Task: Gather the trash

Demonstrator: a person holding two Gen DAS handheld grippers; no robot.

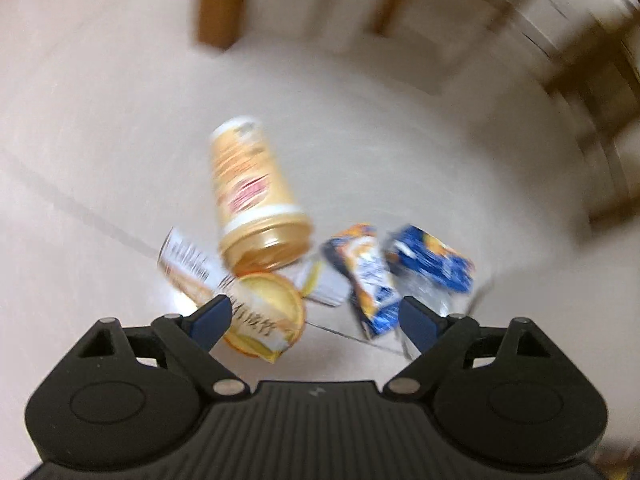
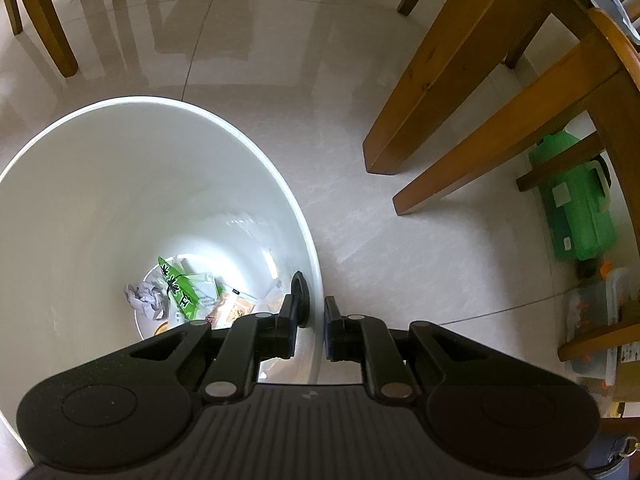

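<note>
Left wrist view, blurred by motion: the left claw (image 1: 316, 314) stands wide open above a pale tiled floor (image 1: 100, 128), holding nothing. Ahead of its blue fingertips (image 1: 212, 316) lies a cluster of trash. A yellow cup (image 1: 256, 196) lies on its side with its open mouth toward the camera. A flattened yellow-and-white wrapper (image 1: 224, 292) sits just below it, touching the cup and partly covered by the left fingertip. To the right lie two crumpled blue-and-orange packets (image 1: 368, 276), close beside each other. Brown wooden furniture legs (image 1: 218, 4) stand well beyond the pile.

Right wrist view, sharp: the right claw (image 2: 310, 328) is nearly closed on the rim wall of a white bin (image 2: 160, 168), one finger inside and one outside; whether the pads actually press the wall cannot be told. At the bin's bottom rest a green packet (image 2: 180, 288), a crumpled grey paper (image 2: 144, 300) and orange-toned scraps (image 2: 236, 306). To the right, wooden chair legs (image 2: 460, 80) stand on the glossy floor, and a green plastic box (image 2: 576, 204) lies beyond them.
</note>
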